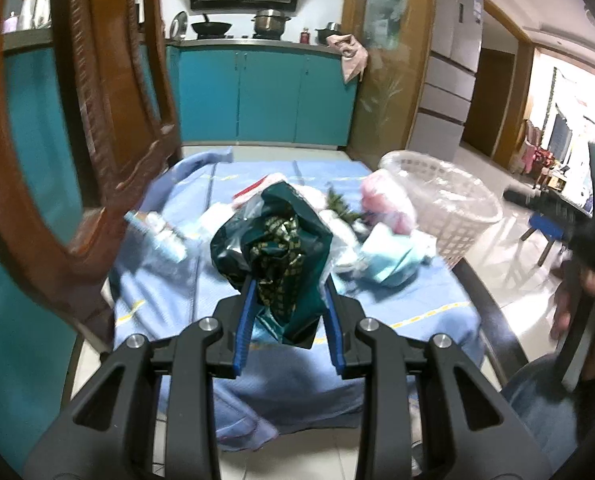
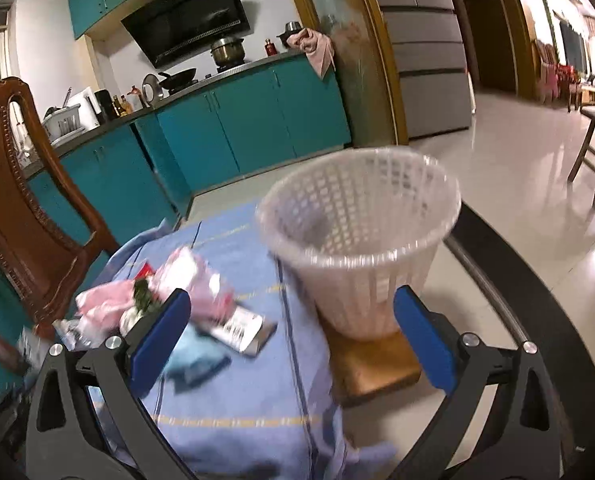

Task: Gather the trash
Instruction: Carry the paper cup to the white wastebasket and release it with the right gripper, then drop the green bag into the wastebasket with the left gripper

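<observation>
here the dark green bag (image 1: pixel 281 248) was pinched by the left gripper (image 1: pixel 287 300) above the near cloth; the right gripper (image 2: pixel 289 320) was spread, empty. the loosely held bag could slip short of the basket (image 2: pixel 357 240) at right.

Both cameras ride just behind their gripper fingers, tilted down over the blue tablecloth (image 1: pixel 169 280) toward the teal kitchen cabinets (image 2: pixel 233 136), the left one centred, the right one nearer the white basket (image 2: pixel 361 240) both see.
</observation>
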